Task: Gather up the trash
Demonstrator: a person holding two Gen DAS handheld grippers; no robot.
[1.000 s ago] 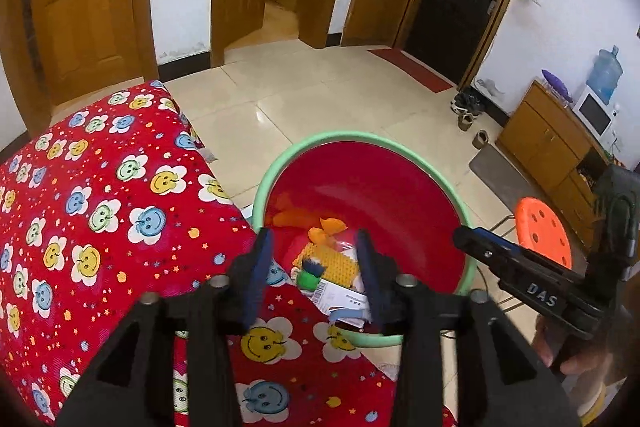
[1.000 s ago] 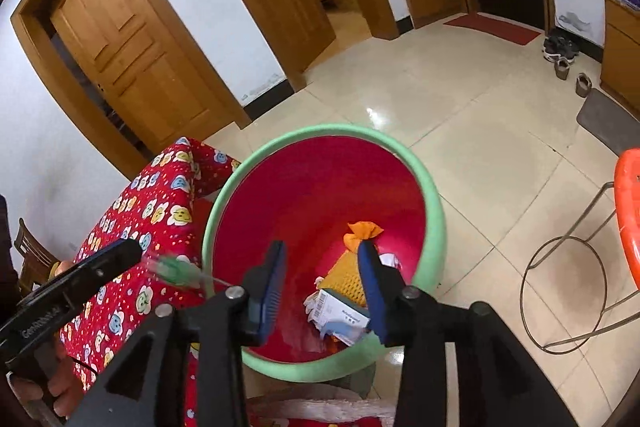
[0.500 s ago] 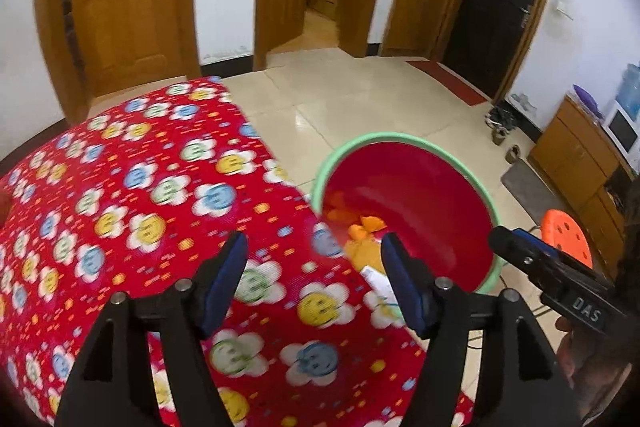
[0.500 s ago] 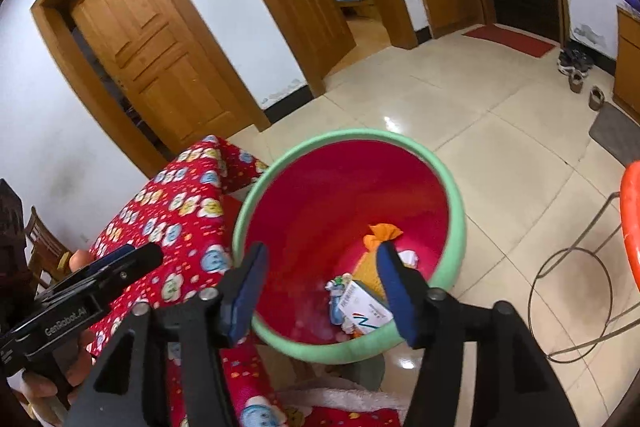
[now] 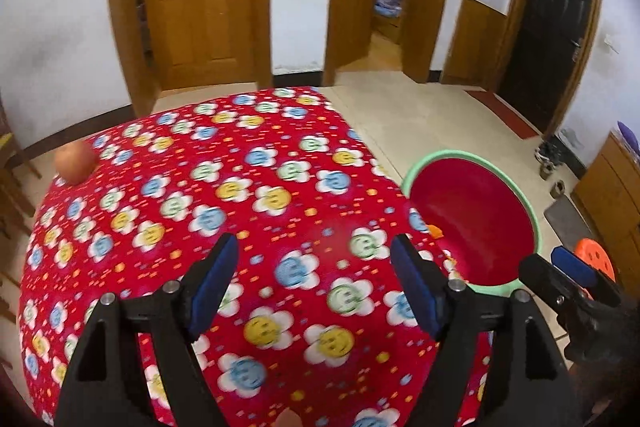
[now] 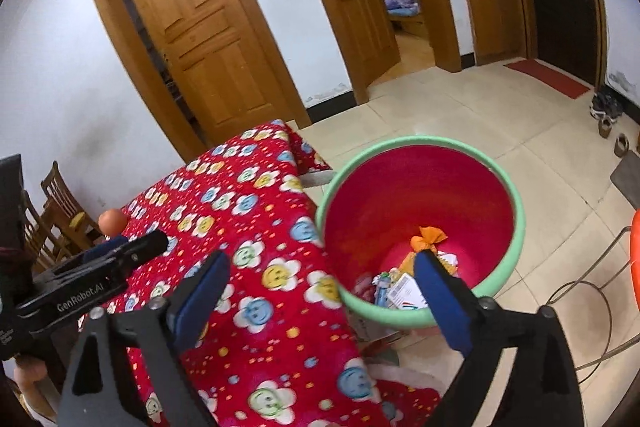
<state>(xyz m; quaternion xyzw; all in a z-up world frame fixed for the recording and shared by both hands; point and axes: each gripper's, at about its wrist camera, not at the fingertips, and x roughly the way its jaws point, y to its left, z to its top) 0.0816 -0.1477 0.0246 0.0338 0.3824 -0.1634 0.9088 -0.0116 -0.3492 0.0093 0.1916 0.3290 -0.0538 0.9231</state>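
Note:
A red bin with a green rim [image 5: 440,157] [image 6: 416,141] stands on the floor against the table's right edge. Inside it lie an orange bag [image 6: 430,237] and a white packet [image 6: 404,291] among other trash. My left gripper [image 5: 314,247] hangs over the red smiley-flower tablecloth [image 5: 240,187], its jaws opening with nothing between them. My right gripper [image 6: 320,261] hovers at the table's corner beside the bin, jaws opening wide and empty. Each gripper also shows in the other's view: the right gripper [image 5: 568,279] and the left gripper [image 6: 120,251].
A round orange fruit [image 5: 76,163] [image 6: 111,221] rests near the table's far left edge. Wooden chairs [image 6: 48,211] stand left of the table. An orange stool [image 5: 596,259] and a wooden cabinet [image 5: 612,187] stand right of the bin. Tiled floor stretches toward the doors.
Both grippers have drawn back from over the bin and their jaws have spread wider. The left view has swung left onto the tablecloth, so the bin now sits at its right.

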